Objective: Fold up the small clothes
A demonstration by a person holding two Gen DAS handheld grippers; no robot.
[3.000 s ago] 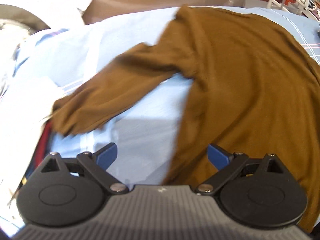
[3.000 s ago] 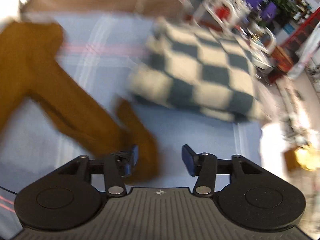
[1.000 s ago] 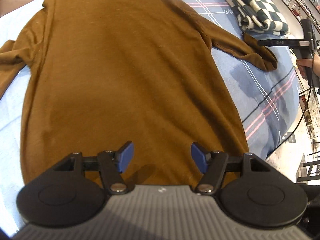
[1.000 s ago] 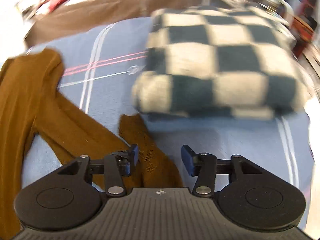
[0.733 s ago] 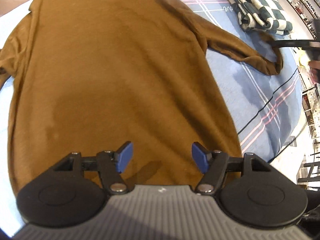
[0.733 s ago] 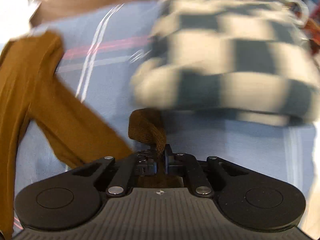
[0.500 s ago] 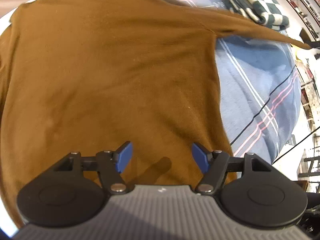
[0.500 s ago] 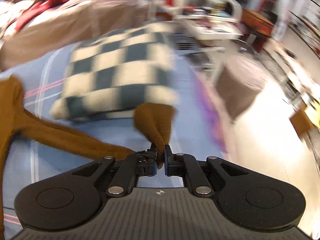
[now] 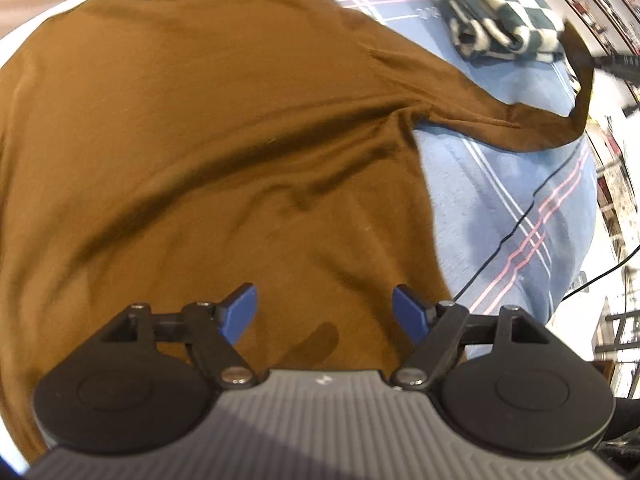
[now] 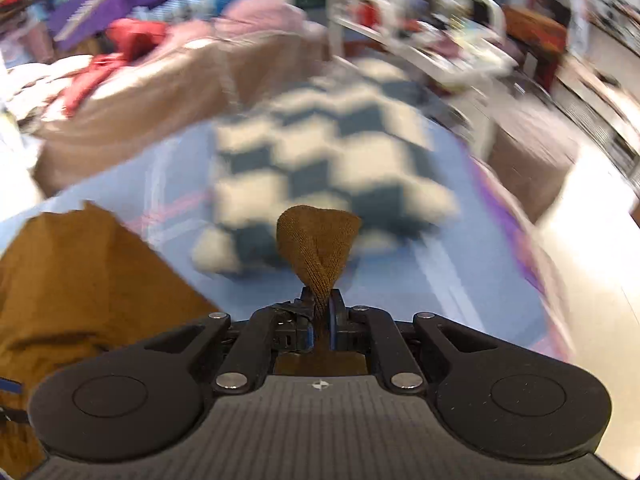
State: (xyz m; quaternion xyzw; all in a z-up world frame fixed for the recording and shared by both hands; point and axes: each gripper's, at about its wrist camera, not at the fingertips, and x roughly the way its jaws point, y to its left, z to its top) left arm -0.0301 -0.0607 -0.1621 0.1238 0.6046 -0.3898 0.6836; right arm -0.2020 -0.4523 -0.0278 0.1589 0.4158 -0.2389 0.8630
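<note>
Left wrist view
- Garment: brown long-sleeved top (image 9: 208, 152) spread over the blue bedcover (image 9: 520, 208), filling the frame's centre and left.
- Sleeve: right sleeve (image 9: 520, 124) lifted off the cover, drawn taut toward the upper right.
- Left gripper (image 9: 325, 312): blue pads spread and opening, nothing between them, low over the hem.
- Containers: none in view; checked blanket (image 9: 500, 12) lies folded at upper right.

Right wrist view
- Right gripper (image 10: 320, 312): pads pressed together, pinching the sleeve cuff (image 10: 318, 244) at lower centre.
- Step: likely folding the sleeve in across the body.
- Next move: carry the cuff over the torso, lay it flat, let go.
- Containers: none discernible; background blurred.
</note>
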